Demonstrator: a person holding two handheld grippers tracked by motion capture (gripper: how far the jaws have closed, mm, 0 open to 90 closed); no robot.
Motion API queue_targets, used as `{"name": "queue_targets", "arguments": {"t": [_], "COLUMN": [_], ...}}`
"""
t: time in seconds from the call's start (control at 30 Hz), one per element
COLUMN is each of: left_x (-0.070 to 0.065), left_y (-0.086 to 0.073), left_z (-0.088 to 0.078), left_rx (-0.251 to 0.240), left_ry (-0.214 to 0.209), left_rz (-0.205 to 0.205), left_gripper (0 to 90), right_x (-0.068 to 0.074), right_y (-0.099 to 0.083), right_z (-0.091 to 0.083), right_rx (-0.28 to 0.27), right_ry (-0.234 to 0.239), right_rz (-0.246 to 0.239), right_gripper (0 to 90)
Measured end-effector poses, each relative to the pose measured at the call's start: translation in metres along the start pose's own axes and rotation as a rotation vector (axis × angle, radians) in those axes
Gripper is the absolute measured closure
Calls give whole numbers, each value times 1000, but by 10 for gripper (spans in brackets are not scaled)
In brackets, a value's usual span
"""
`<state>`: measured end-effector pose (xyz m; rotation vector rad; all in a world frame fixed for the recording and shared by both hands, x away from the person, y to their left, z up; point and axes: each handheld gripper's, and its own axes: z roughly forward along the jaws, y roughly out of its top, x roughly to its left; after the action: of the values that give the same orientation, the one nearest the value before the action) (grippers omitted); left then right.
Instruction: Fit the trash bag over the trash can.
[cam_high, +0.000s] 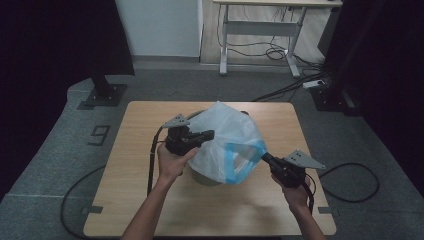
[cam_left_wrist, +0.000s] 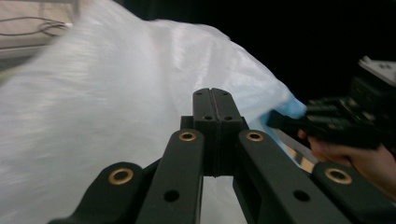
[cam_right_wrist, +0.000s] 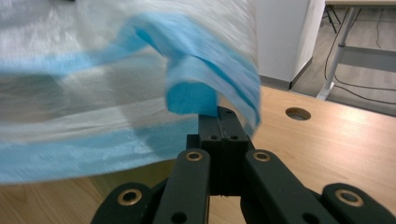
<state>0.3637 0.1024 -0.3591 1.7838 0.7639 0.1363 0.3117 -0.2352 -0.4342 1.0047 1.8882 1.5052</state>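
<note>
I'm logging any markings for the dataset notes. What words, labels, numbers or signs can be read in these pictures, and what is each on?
"9": a single dark figure on the grey floor, left of the table; it reads as a 9 from the high view.
Plastic bag: white with a blue band, no print to be read.
Left gripper, right gripper: no labels to be read.

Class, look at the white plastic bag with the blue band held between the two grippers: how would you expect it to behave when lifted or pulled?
The bag is probably floppy: it drapes and billows between the left gripper and the right gripper. It looks thin and translucent, so likely very light. The blue band folds where the shut jaws pinch it, so it may slip or stretch under a hard pull.
</note>
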Motion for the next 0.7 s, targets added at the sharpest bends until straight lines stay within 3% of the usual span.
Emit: {"name": "queue_targets", "arguments": {"t": [0.07,0.2,0.37,0.43,0.53,0.7], "left_x": [-5,-19,-31,-28,-24,-23], "left_y": [1,2,3,4,3,1], "left_z": [4,14,26,32,39,45], "left_rx": [11,49,84,102,127,172], "left_ry": [-19,8,87,94,105,71], "left_rz": [6,40,77,69,57,53], "left_gripper": [780,499,296,293,359,671], "right_x": [3,10,13,13,13,14], "right_y": [4,11,15,15,16,18], "right_z": [0,0,1,1,-1,-1], "right_rx": [-7,-14,-20,-24,-32,-35], "right_ry": [4,6,9,8,10,11], "right_rz": [-8,-38,-47,-45,-41,-38], "right_gripper": [888,888,887,888,888,887]}}
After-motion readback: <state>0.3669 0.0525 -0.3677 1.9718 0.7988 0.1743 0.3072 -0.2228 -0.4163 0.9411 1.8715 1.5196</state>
